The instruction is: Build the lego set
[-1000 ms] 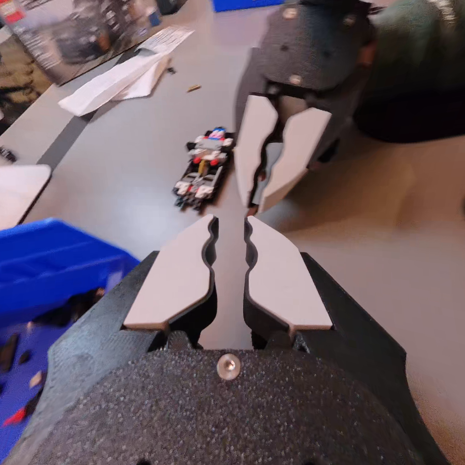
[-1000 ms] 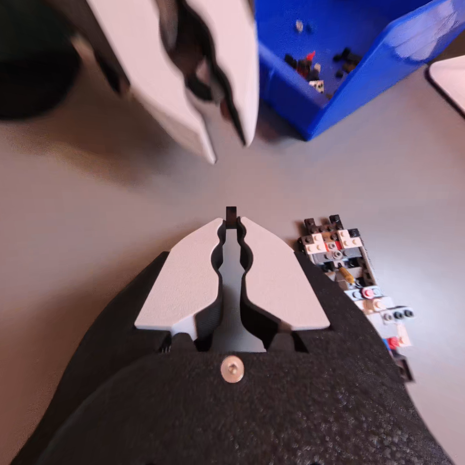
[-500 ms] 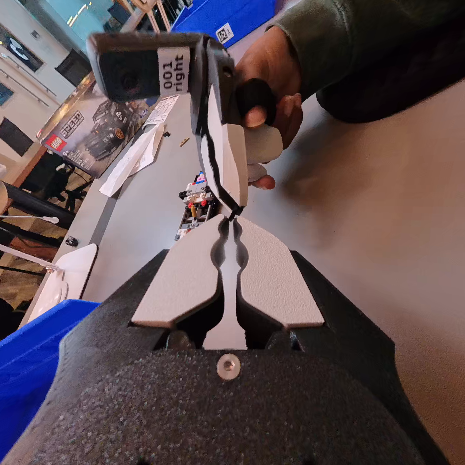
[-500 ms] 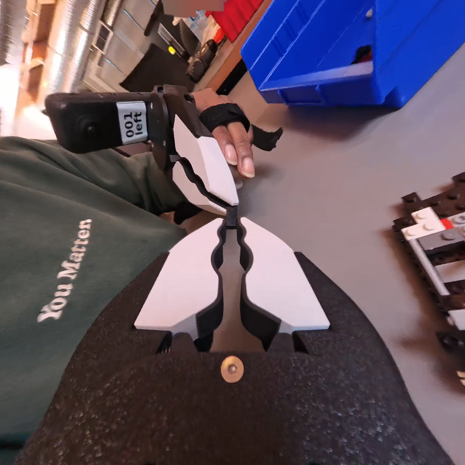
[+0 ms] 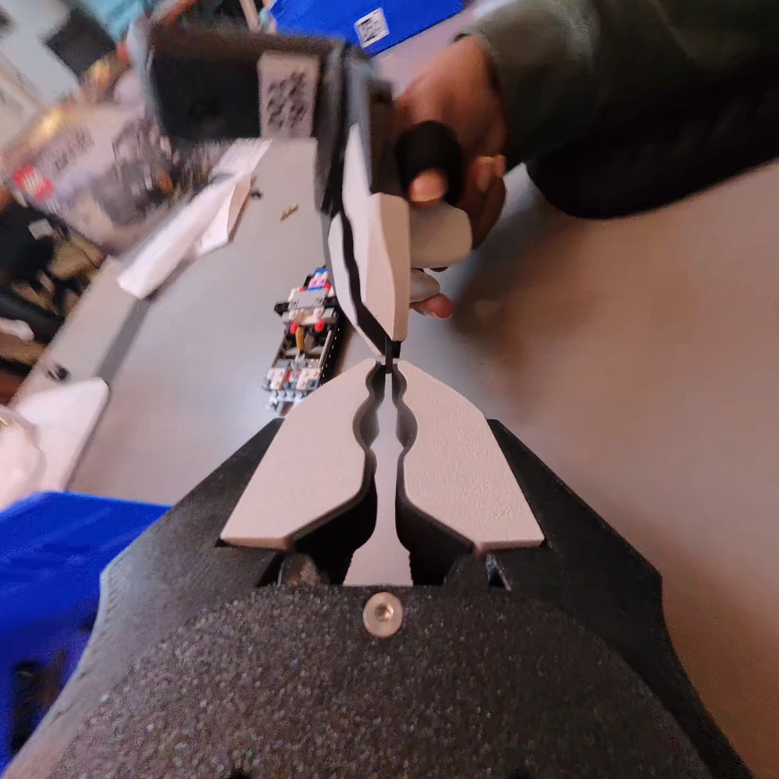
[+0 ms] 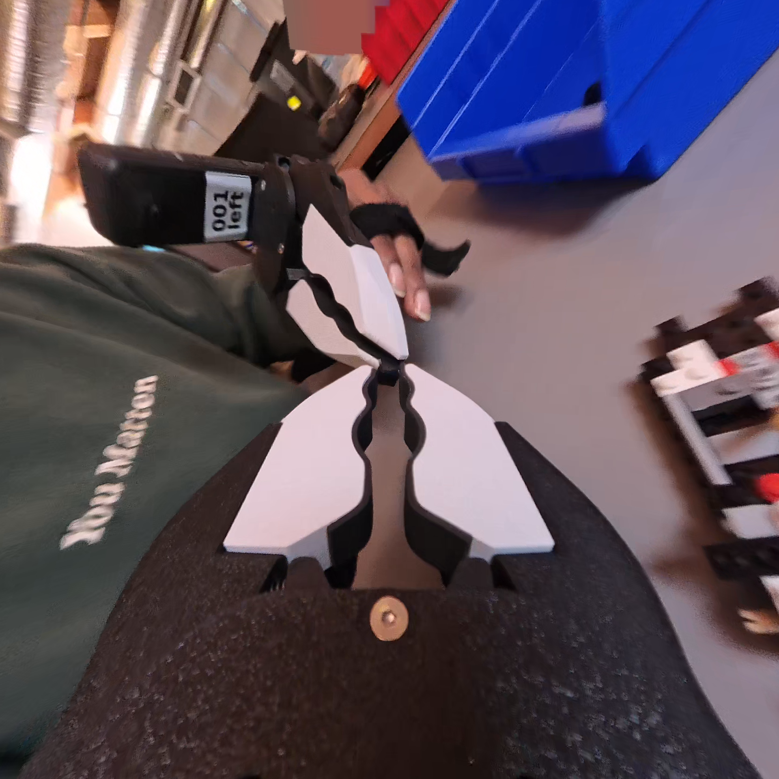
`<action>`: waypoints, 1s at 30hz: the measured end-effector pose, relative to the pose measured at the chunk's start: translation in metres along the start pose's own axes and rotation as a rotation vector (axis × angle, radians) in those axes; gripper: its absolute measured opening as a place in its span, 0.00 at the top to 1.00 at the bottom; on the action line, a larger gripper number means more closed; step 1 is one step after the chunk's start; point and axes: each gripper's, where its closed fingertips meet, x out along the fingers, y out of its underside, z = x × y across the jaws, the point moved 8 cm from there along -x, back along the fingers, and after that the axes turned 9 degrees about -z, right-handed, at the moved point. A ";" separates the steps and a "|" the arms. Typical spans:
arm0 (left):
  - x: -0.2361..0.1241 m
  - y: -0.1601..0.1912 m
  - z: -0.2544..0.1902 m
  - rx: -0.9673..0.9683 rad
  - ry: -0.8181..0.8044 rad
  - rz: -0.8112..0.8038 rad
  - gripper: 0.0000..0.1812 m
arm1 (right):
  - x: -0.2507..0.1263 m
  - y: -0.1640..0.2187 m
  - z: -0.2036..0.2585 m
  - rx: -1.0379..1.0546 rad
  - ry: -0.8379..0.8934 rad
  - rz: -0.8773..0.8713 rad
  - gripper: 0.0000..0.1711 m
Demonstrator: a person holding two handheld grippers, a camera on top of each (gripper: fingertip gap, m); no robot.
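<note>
My left gripper (image 5: 385, 366) and my right gripper (image 6: 387, 371) meet tip to tip above the grey table. Between them is a small black brick piece (image 6: 387, 376), thin and dark in the left wrist view (image 5: 391, 353). Both grippers are shut on it, the right from one end and the left from the other. The right gripper (image 5: 390, 337) comes down from above in the left wrist view; the left gripper (image 6: 392, 358) comes in from the upper left in the right wrist view. A partly built brick car chassis (image 5: 303, 350) lies on the table just beyond, and to the right in the right wrist view (image 6: 725, 421).
A blue bin (image 5: 55, 560) sits at my left; stacked blue bins (image 6: 590, 84) stand behind. A printed box (image 5: 84, 168), white paper (image 5: 185, 240) and a white tray (image 5: 55, 421) lie at the far left. A person's green sleeve (image 6: 84, 379) is close by.
The left gripper was open a second ago; it has closed onto the black piece held by the right gripper. Both grippers have tilted up from the table and met tip to tip.
</note>
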 end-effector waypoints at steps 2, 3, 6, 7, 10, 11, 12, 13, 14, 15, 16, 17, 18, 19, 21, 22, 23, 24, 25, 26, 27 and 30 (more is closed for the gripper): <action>0.001 0.003 0.011 -0.214 -0.020 -0.001 0.98 | -0.004 -0.008 0.002 -0.194 0.101 -0.054 0.94; 0.001 0.005 0.016 -0.323 -0.023 -0.001 0.98 | -0.005 -0.012 0.005 -0.330 0.166 -0.076 0.93; 0.000 0.009 0.027 -0.637 0.038 -0.055 0.98 | -0.003 -0.009 0.022 -0.746 0.273 -0.063 0.90; -0.001 0.011 0.028 -0.720 0.073 -0.064 0.98 | 0.000 -0.005 0.025 -0.871 0.307 -0.035 0.90; -0.002 0.016 0.030 -0.875 0.143 -0.087 0.98 | 0.009 0.007 0.028 -1.152 0.395 0.047 0.89; -0.001 0.017 0.030 -0.899 0.153 -0.087 0.98 | 0.011 0.009 0.029 -1.211 0.412 0.057 0.89; -0.001 0.019 0.029 -0.911 0.159 -0.075 0.98 | 0.012 0.009 0.030 -1.253 0.424 0.058 0.89; 0.000 0.020 0.028 -0.919 0.168 -0.058 0.98 | 0.013 0.010 0.032 -1.286 0.430 0.057 0.90; 0.000 0.021 0.027 -0.927 0.181 -0.058 0.98 | 0.014 0.010 0.033 -1.314 0.437 0.071 0.91; 0.000 0.020 0.027 -0.941 0.198 -0.064 0.98 | 0.014 0.011 0.033 -1.344 0.449 0.091 0.91; 0.001 0.020 0.026 -0.949 0.204 -0.057 0.98 | 0.015 0.013 0.033 -1.375 0.456 0.105 0.92; 0.001 0.021 0.026 -0.944 0.206 -0.047 0.98 | 0.016 0.015 0.033 -1.399 0.460 0.124 0.93; 0.001 0.022 0.025 -0.941 0.207 -0.041 0.98 | 0.017 0.017 0.033 -1.417 0.463 0.140 0.93; 0.002 0.022 0.025 -0.944 0.210 -0.037 0.98 | 0.017 0.018 0.033 -1.431 0.464 0.153 0.94; 0.002 0.024 0.024 -0.949 0.216 -0.031 0.98 | 0.018 0.019 0.034 -1.454 0.471 0.173 0.94; 0.002 0.024 0.024 -0.951 0.215 -0.027 0.98 | 0.019 0.020 0.033 -1.461 0.473 0.187 0.94; 0.002 0.025 0.024 -0.952 0.215 -0.021 0.98 | 0.019 0.021 0.033 -1.466 0.474 0.198 0.94; 0.002 0.025 0.024 -0.953 0.216 -0.023 0.98 | 0.019 0.022 0.033 -1.468 0.472 0.208 0.94; 0.002 0.025 0.024 -0.959 0.220 -0.026 0.98 | 0.019 0.022 0.033 -1.473 0.475 0.211 0.94; 0.002 0.025 0.025 -0.962 0.221 -0.026 0.98 | 0.019 0.023 0.033 -1.481 0.481 0.216 0.94; 0.002 0.025 0.025 -0.961 0.222 -0.024 0.98 | 0.020 0.023 0.032 -1.485 0.488 0.222 0.94; 0.003 0.026 0.024 -0.964 0.226 -0.014 0.98 | 0.021 0.025 0.031 -1.494 0.491 0.241 0.93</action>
